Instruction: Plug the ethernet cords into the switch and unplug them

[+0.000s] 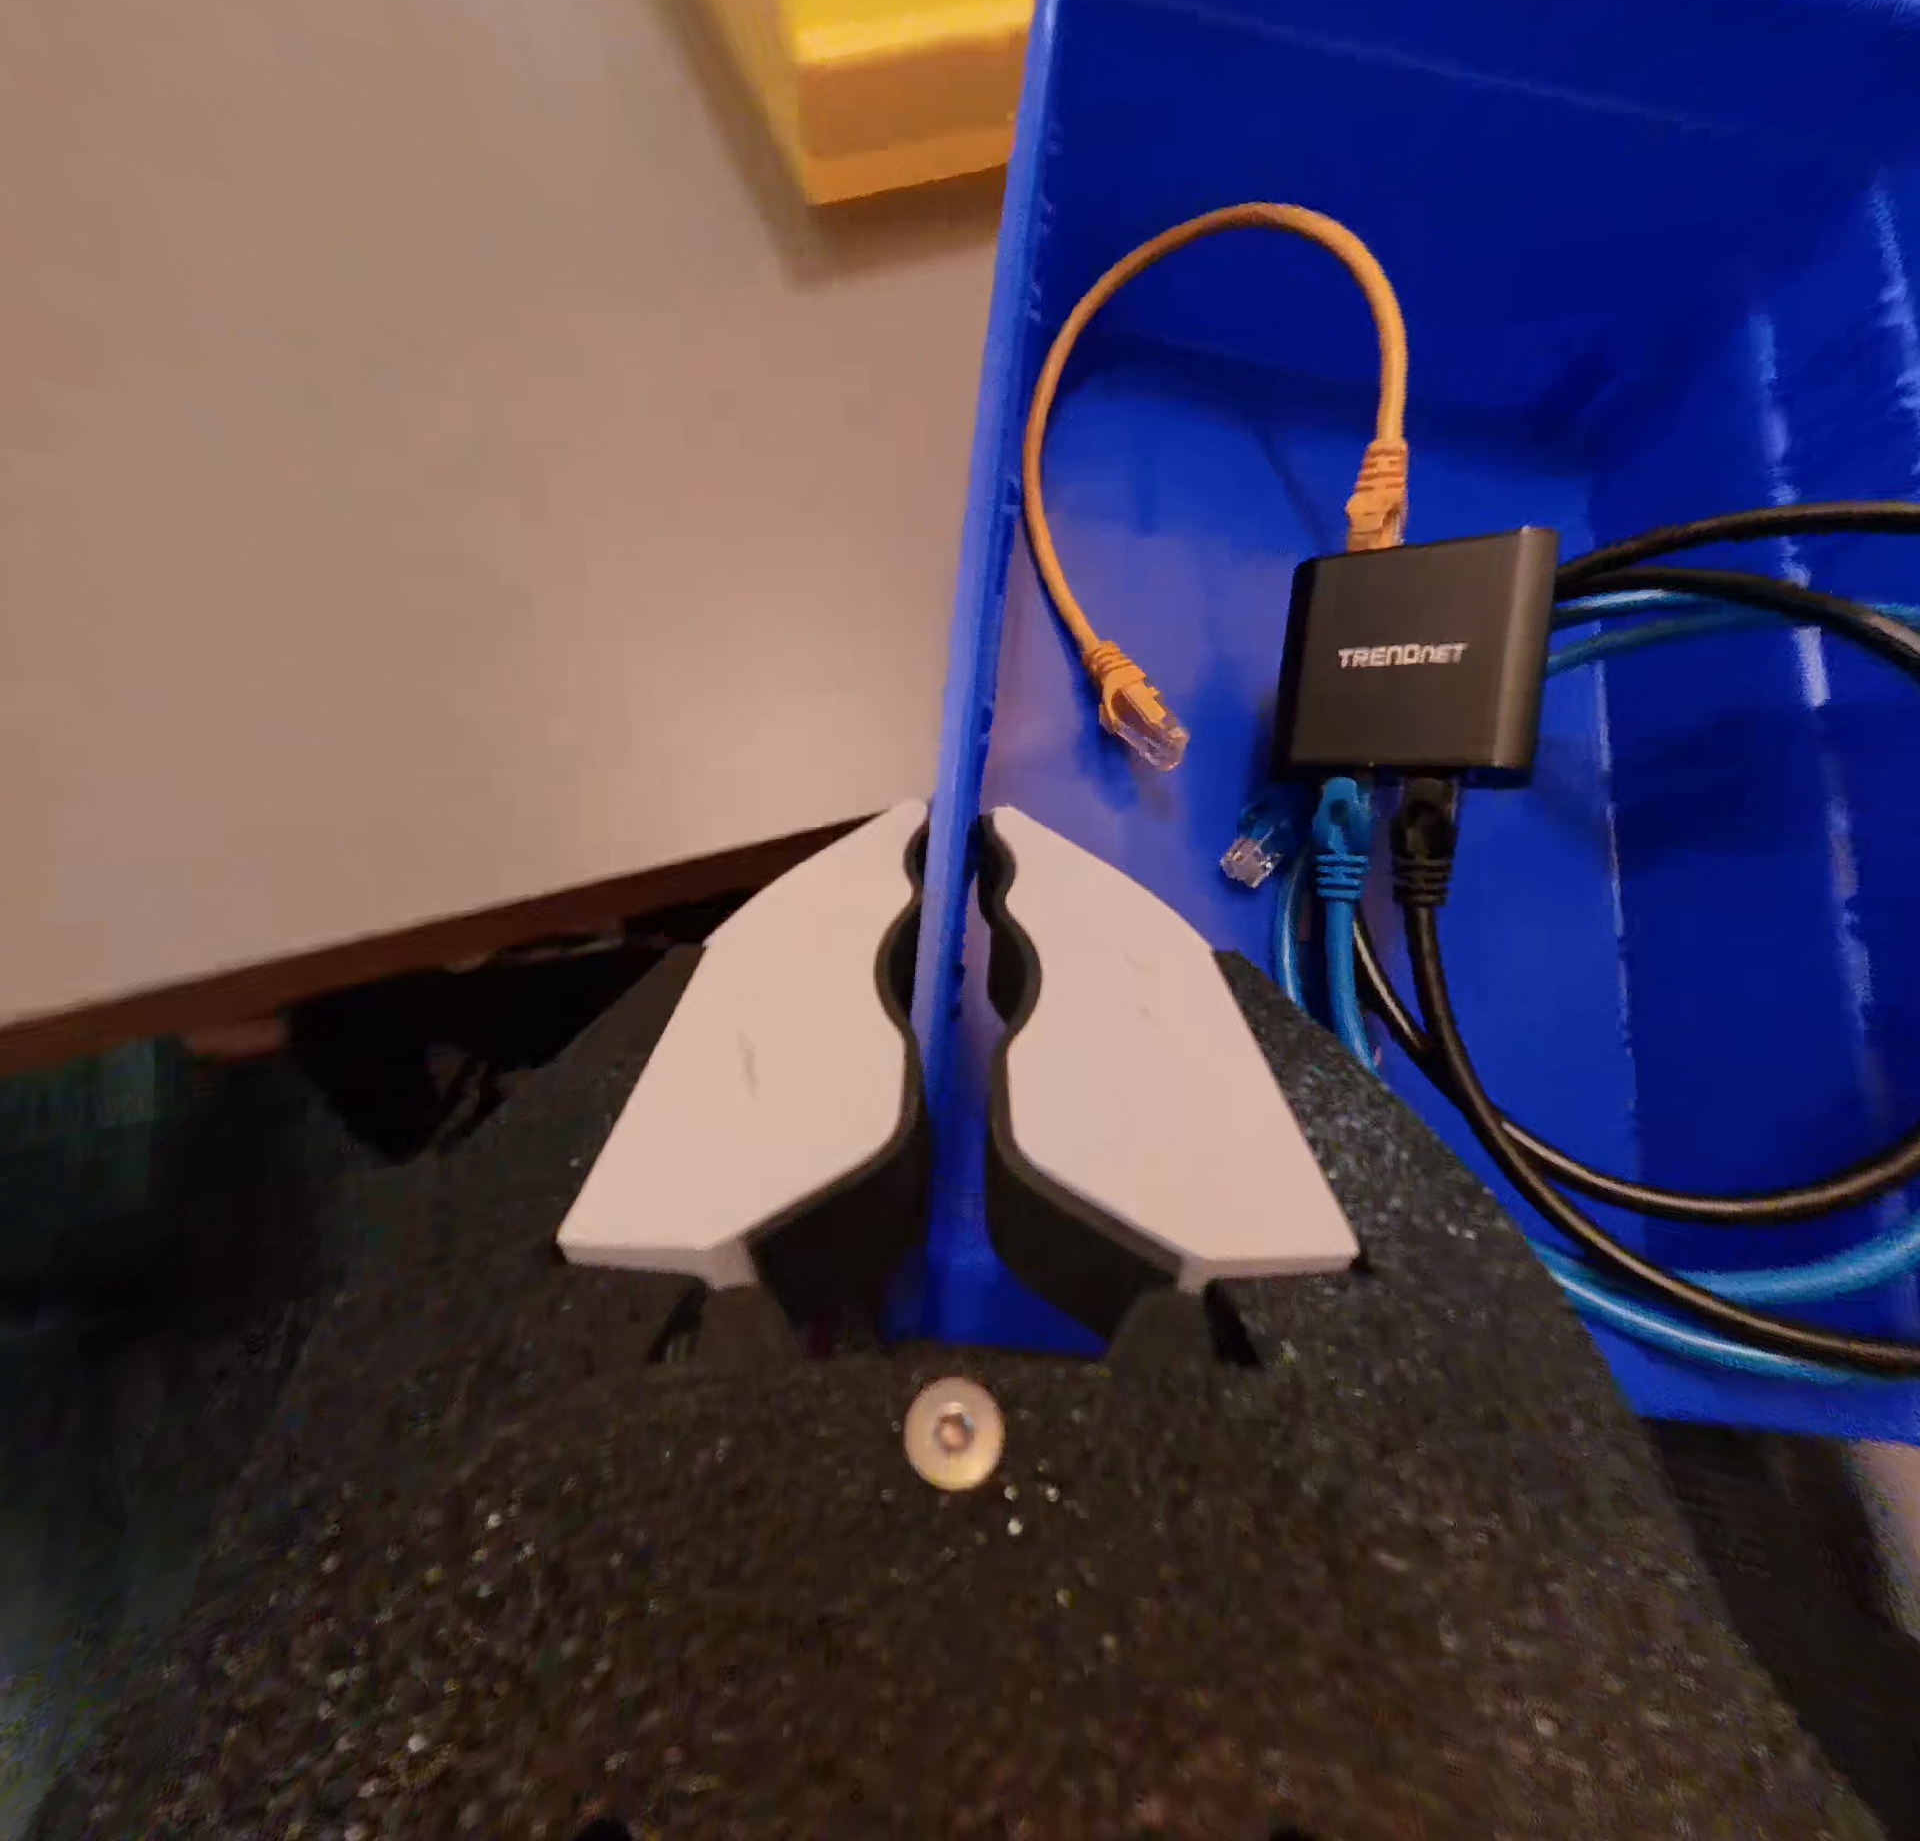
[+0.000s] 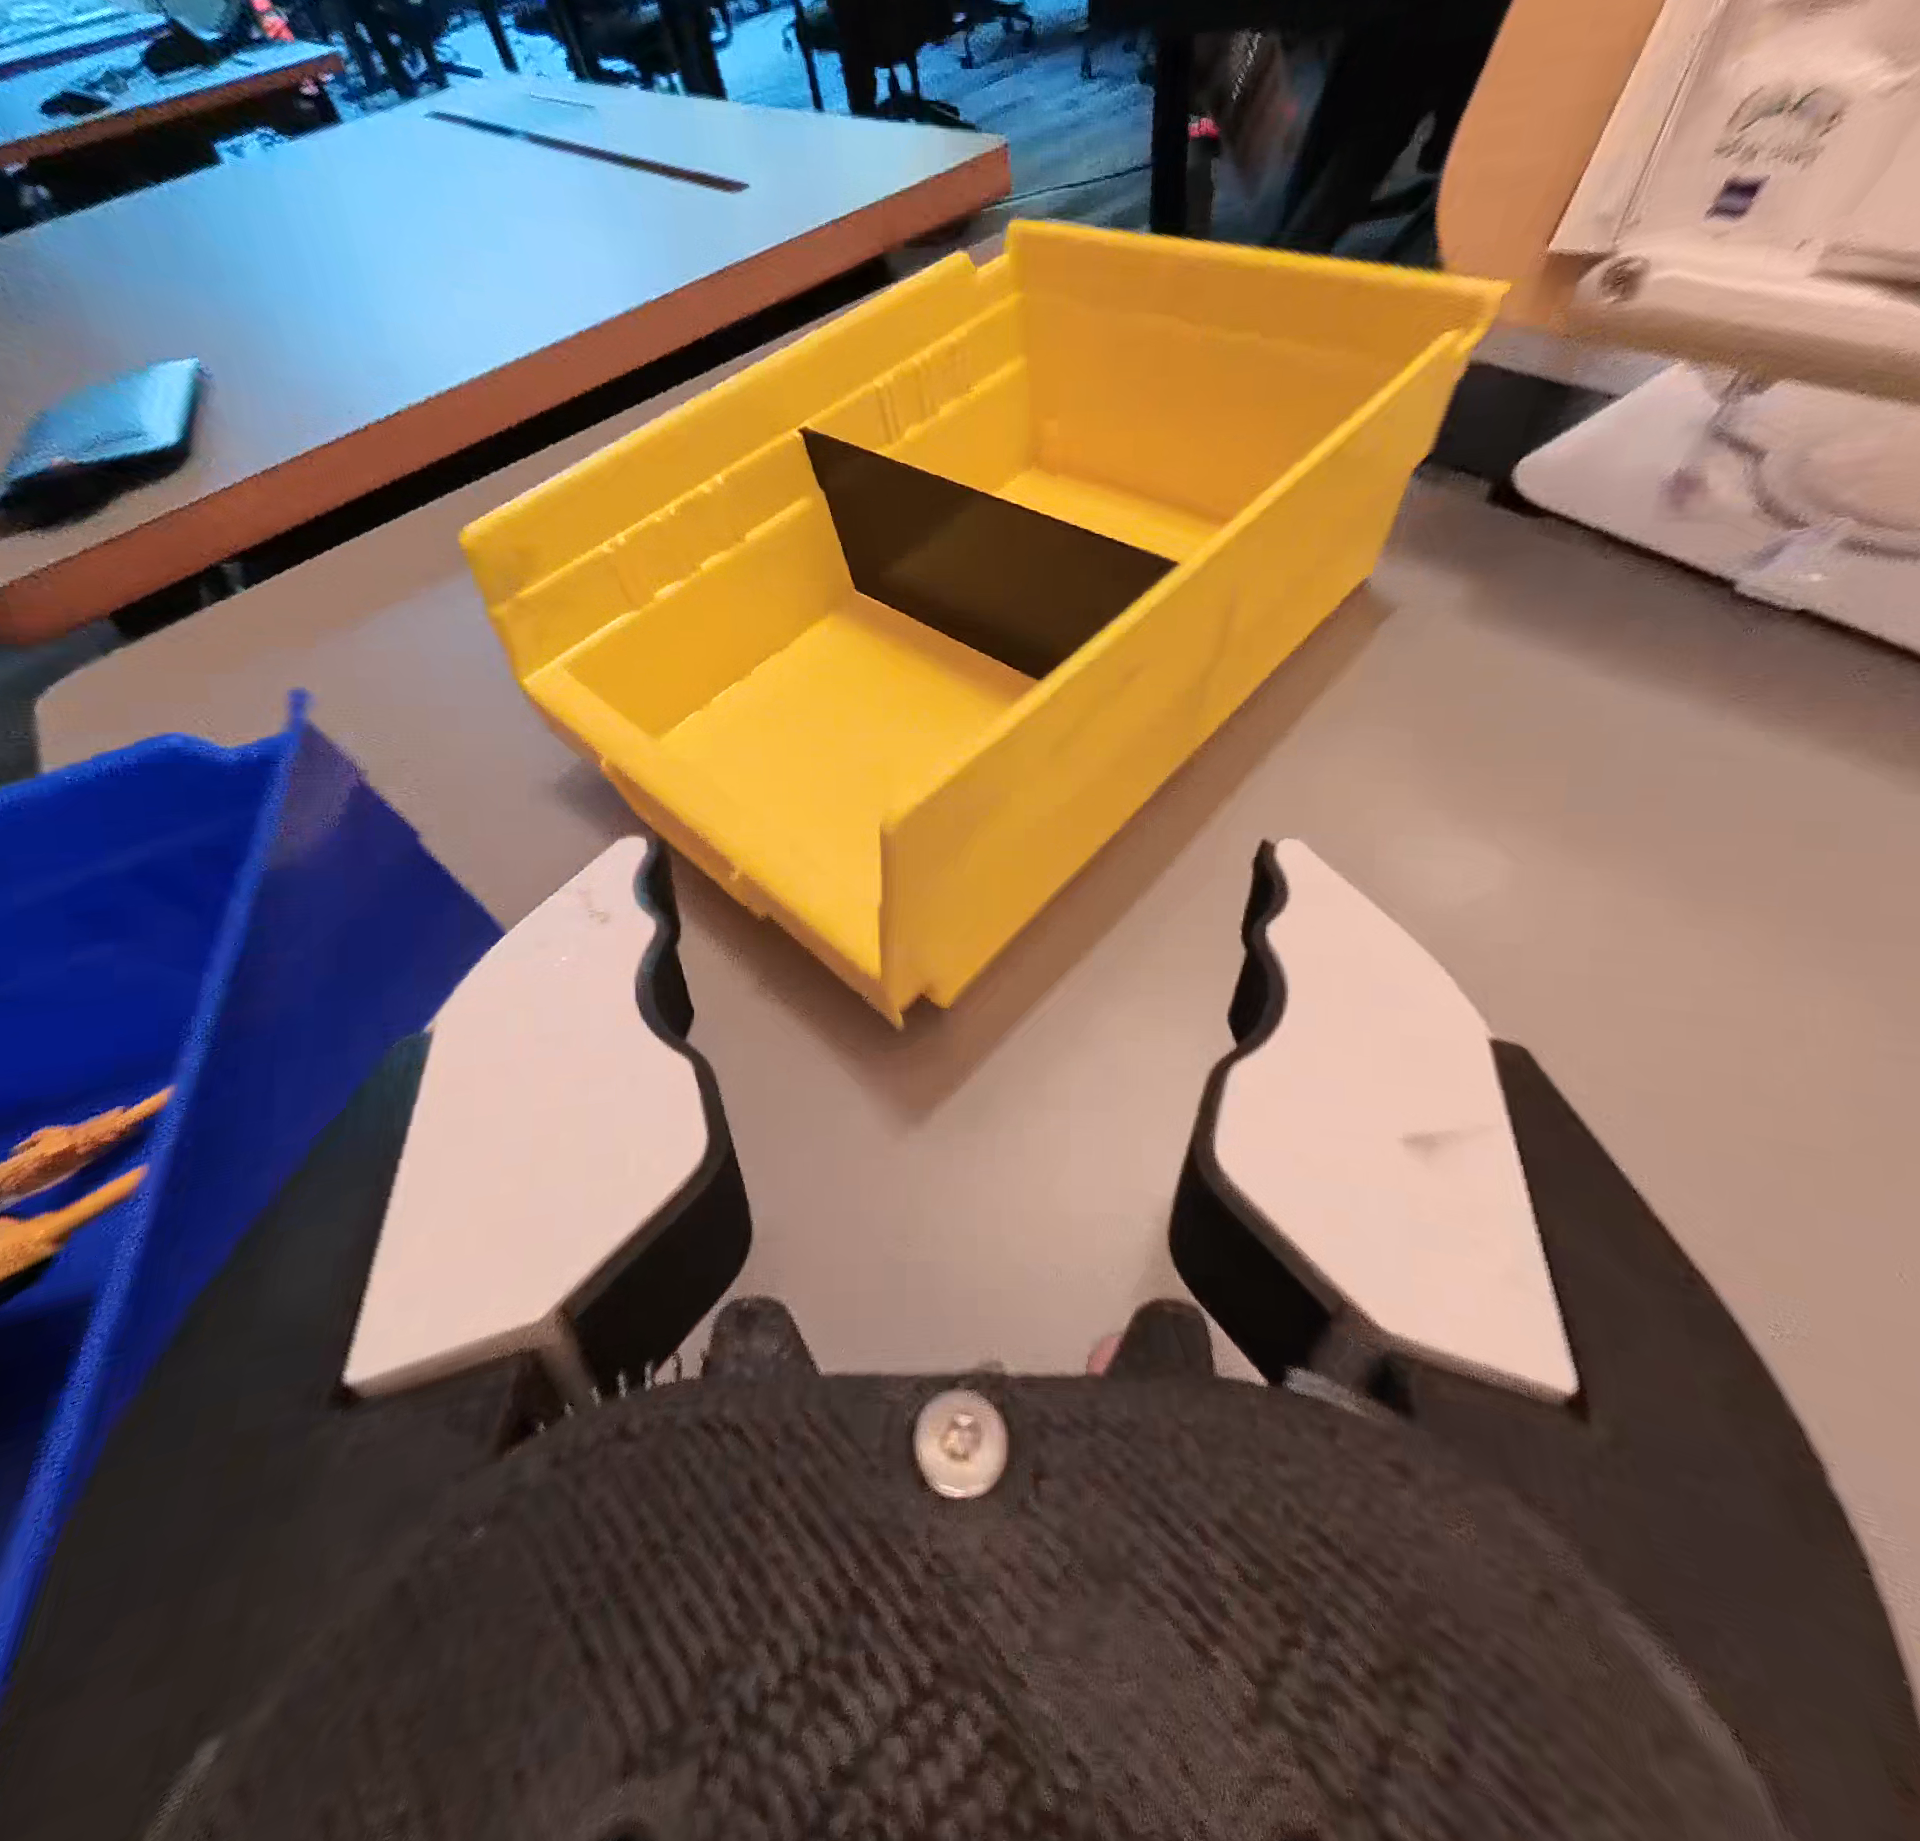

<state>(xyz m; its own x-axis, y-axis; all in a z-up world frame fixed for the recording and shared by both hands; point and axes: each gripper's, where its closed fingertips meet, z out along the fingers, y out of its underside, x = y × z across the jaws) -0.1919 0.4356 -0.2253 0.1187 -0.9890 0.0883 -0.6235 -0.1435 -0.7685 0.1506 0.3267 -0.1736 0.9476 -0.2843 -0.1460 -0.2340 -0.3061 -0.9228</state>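
A black switch (image 1: 1413, 648) lies inside a blue bin (image 1: 1299, 233). An orange cord (image 1: 1060, 461) has one end plugged into the switch's far side and its other plug (image 1: 1143, 721) lies loose. A blue cord (image 1: 1340, 856) and a black cord (image 1: 1423, 846) are plugged into the near side; another blue plug (image 1: 1257, 846) lies loose beside them. My left gripper (image 1: 951, 835) is shut on the blue bin's side wall. My right gripper (image 2: 956, 898) is open and empty above the table, facing a yellow bin (image 2: 935, 835). The blue bin (image 2: 260, 908) shows at its left.
The yellow bin has a black divider (image 2: 977, 555) and holds nothing visible. It also shows in the left wrist view (image 1: 883, 56). A grey table (image 2: 1455, 856) carries both bins. White bags (image 2: 1745, 337) sit at the right. Another table (image 2: 416, 264) stands behind.
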